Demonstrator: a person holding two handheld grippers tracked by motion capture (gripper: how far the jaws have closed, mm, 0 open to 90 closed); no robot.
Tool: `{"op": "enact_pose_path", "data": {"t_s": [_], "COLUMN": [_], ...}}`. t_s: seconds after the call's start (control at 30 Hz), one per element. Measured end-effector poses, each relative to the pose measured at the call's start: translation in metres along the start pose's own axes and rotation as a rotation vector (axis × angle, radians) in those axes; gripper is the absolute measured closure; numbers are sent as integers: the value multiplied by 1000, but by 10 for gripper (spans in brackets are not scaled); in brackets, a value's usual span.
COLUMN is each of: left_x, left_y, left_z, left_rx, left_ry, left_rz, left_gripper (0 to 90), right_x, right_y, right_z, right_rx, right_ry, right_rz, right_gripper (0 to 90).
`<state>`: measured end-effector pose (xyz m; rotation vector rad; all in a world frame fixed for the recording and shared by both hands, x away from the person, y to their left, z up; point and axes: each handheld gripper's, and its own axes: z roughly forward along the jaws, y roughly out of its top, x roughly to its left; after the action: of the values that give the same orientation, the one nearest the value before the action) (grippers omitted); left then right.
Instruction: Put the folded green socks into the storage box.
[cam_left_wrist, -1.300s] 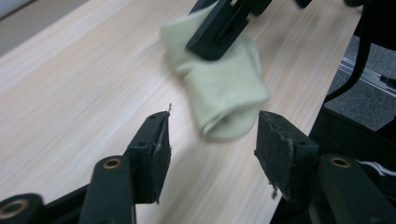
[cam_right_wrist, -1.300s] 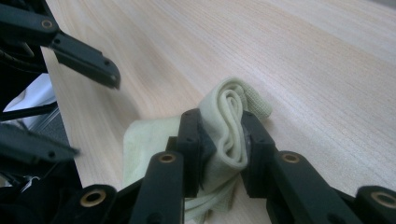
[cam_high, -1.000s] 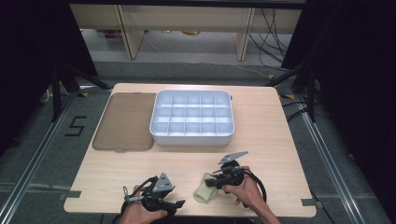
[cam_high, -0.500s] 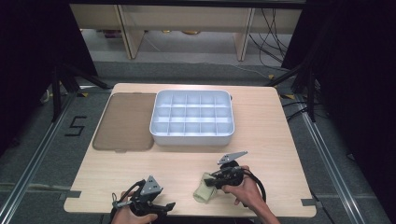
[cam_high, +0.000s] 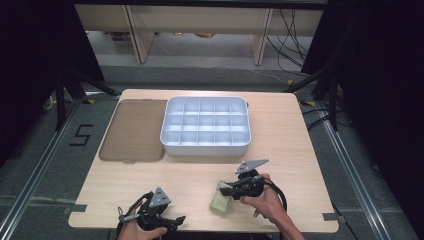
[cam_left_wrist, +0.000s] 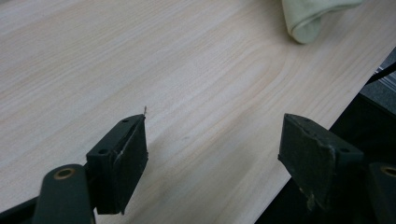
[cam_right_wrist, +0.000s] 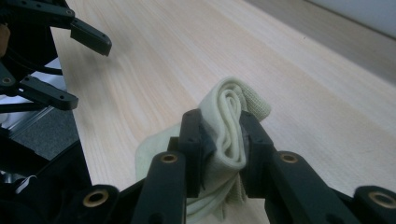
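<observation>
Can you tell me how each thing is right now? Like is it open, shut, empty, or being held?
Left gripper: open, holding nothing, at the table's near edge.
Right gripper: shut on the cloth.
Cloth: folded, pinched between the right jaws.
Tray: open, every compartment looks empty.
Lid: off, lying flat left of the tray.
Table: holds the tray, lid and cloth.

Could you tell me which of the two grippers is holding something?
The right gripper: its jaws pinch the folded pale cloth. The left gripper is open over bare table.
</observation>
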<state>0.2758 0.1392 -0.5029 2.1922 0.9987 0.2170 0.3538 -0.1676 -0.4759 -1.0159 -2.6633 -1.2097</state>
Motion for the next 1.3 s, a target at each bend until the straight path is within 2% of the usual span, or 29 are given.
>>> {"op": "enact_pose_path", "data": {"t_s": [0.23, 0.27, 0.33, 0.37, 0.4, 0.43, 0.5, 0.53, 0.7, 0.77, 0.83, 0.87, 1.0, 1.03, 1.13, 1.17, 1.27, 1.3], "left_x": [2, 1, 2, 1, 1, 1, 2, 3, 4, 3, 4, 4, 4, 4, 3, 3, 3, 4], "left_y": [-1, -1, -1, -1, -1, -1, -1, -1, -1, -1, -1, -1, -1, -1, -1, -1, -2, -1], "left_z": [-1, -1, -1, -1, -1, -1, -1, -2, -2, -2, -1, -1, -1, -2, -1, -1, -1, -1], "left_rx": [8, 4, 10, 8, 8, 11, 5, 9, 4, 6, 7, 8, 6, 8, 8, 7, 5, 5], "left_ry": [6, 5, 7, 4, -1, 10, 6, 3, 13, 3, 13, 13, 13, 12, 9, 9, 6, 6], "left_rz": [16, 16, 40, 22, 23, 29, 24, 42, 38, 42, 45, 45, 44, 43, 24, 24, 20, 37], "left_gripper": [224, 224, 224, 224, 224, 224, 224, 224, 224, 224, 224, 224, 224, 224, 224, 224, 224, 224], "right_x": [2, 1, 0, 0, -1, -1, 0, -1, -3, -7, -8, -10, -13, -15, -20, -18, -24, -24], "right_y": [8, 10, 13, 15, 17, 19, 23, 26, 36, 40, 43, 45, 54, 57, 64, 65, 72, 73], "right_z": [-11, -15, -19, -20, -19, -20, -21, -22, -31, -36, -40, -44, -54, -57, -63, -66, -70, -71], "right_rx": [-40, -32, -51, -40, -46, -37, -26, -19, 17, 21, 22, 29, 46, 55, 69, 89, 97, 95], "right_ry": [-30, -39, -50, -51, -57, -59, -67, -76, -92, -120, -128, -138, -170, -170, -182, -177, -199, -200], "right_rz": [-30, -44, -53, -48, -67, -74, -79, -94, -89, -100, -92, -107, -91, -115, -117, -90, -120, -116], "right_gripper": [745, 745, 745, 745, 745, 745, 745, 745, 745, 745, 745, 745, 745, 745, 745, 745, 745, 745]}}
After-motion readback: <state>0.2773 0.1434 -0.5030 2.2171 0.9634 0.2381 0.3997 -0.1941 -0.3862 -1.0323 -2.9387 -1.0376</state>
